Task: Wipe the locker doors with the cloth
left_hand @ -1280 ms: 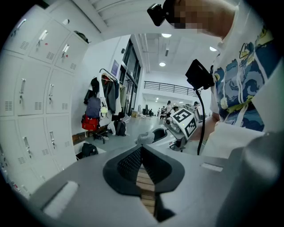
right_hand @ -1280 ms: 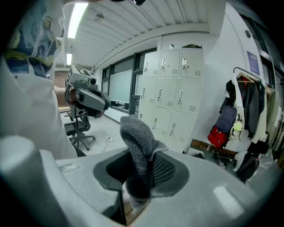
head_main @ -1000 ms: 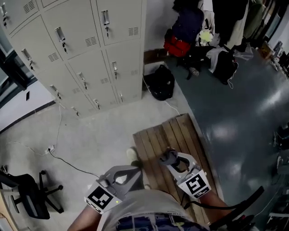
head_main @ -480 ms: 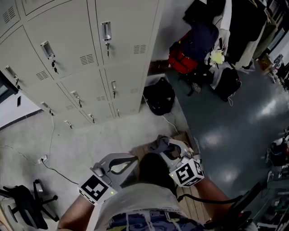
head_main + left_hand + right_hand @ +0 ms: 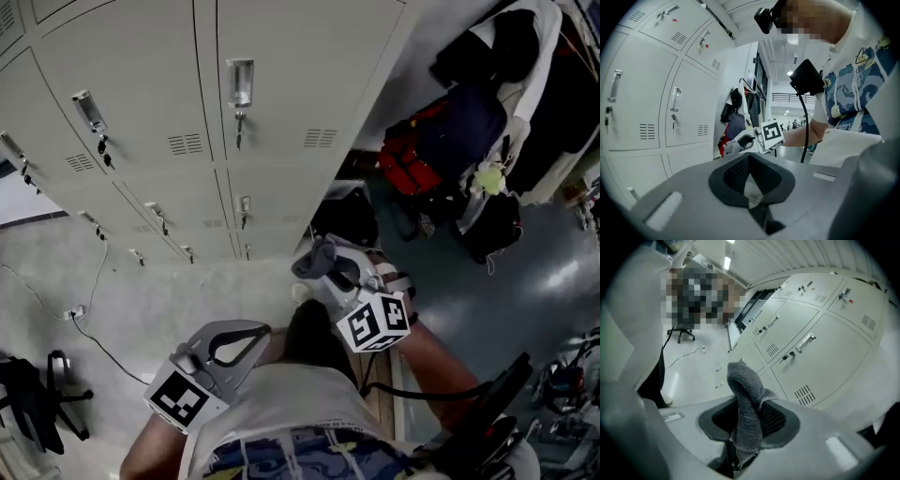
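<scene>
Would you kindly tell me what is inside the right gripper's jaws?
A grey cloth is clamped inside the right gripper, its free end sticking out past the jaws. The pinched part is covered by them.

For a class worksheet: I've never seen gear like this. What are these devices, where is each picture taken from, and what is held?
A person, not a robot, holds a two-jaw gripper in each hand. One picture looks down from a head camera; the other two come from cameras on the grippers. The right gripper is shut on a grey cloth; the left gripper is shut, empty. Grey locker doors stand ahead, a black bag on the floor beside them.
</scene>
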